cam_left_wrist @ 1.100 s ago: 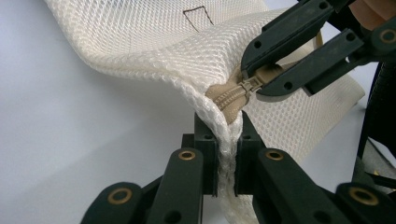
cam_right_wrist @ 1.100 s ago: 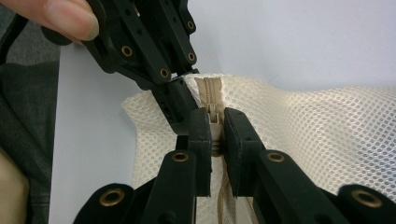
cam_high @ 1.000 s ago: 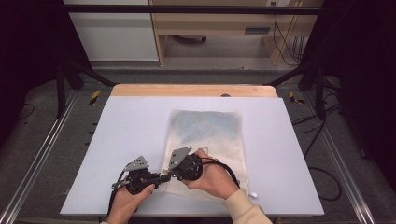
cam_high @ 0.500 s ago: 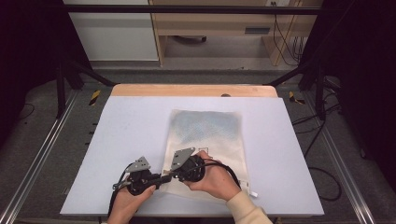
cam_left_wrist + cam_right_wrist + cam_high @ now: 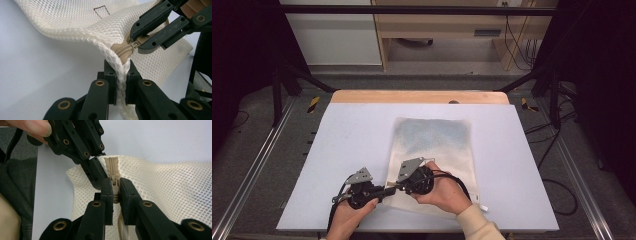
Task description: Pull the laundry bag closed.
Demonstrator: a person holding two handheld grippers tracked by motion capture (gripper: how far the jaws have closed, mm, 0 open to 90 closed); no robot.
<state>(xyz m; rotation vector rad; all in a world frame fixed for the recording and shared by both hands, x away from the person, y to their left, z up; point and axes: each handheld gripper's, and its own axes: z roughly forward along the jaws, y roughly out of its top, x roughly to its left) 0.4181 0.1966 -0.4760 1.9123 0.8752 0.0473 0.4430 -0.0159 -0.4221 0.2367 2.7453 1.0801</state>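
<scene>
mesh bag (image 5: 432,145) near corner hidden under grippers, zipper pull (image 5: 114,181) partly covered by jaws

Around the work surface

A pale blue-white mat (image 5: 362,130) covers a wooden table (image 5: 417,96) whose bare far edge shows. Metal rails (image 5: 259,165) run along the left and right sides. Beyond the far edge stand a white cabinet (image 5: 332,35) and a wooden bench (image 5: 447,25), with cables (image 5: 514,35) at far right.
</scene>
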